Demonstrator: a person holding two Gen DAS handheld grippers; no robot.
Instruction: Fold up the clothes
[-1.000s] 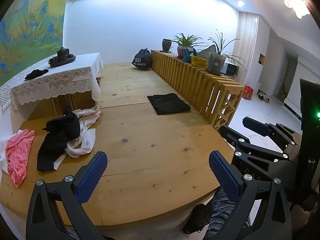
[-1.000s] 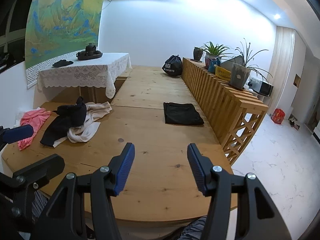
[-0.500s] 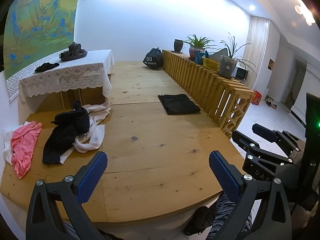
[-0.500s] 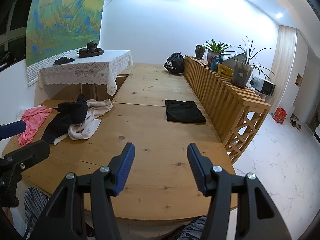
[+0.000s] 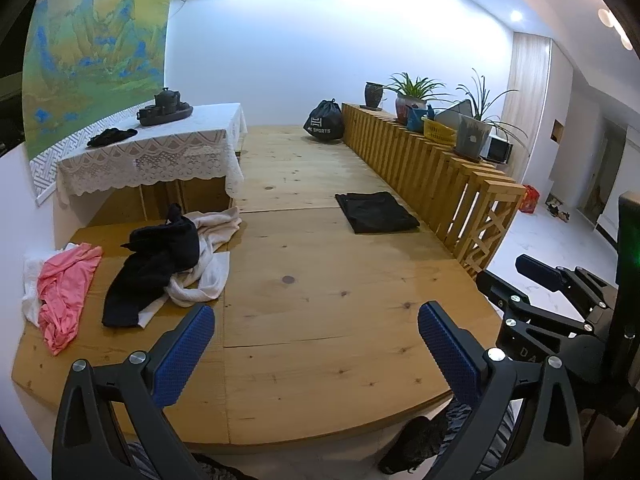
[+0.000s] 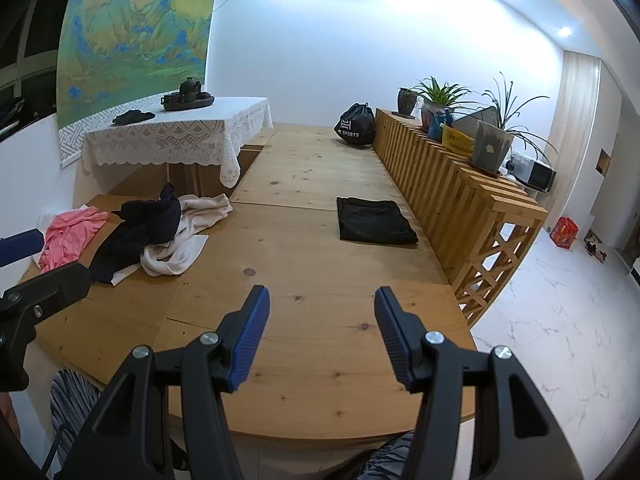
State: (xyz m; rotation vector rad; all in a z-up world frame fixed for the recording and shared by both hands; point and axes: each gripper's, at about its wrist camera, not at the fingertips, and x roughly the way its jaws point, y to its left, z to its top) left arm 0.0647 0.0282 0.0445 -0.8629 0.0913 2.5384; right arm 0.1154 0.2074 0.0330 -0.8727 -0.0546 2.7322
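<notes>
Two claws (image 5: 316, 350) (image 6: 322, 338) agape, above platform edge (image 6: 320, 432)

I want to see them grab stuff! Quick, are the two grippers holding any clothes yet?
Left gripper: jaws open, holding nothing.
Right gripper: jaws open, holding nothing.

Pink shirt (image 5: 66, 288), black garment (image 5: 156, 264), cream cloth (image 5: 208, 264).

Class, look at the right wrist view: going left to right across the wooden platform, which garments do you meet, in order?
Crumpled pink garment → rumpled black garment lying on the crumpled cream garment → neatly folded black garment beside the slatted wooden divider. Both the left gripper and right gripper are open and empty.
</notes>
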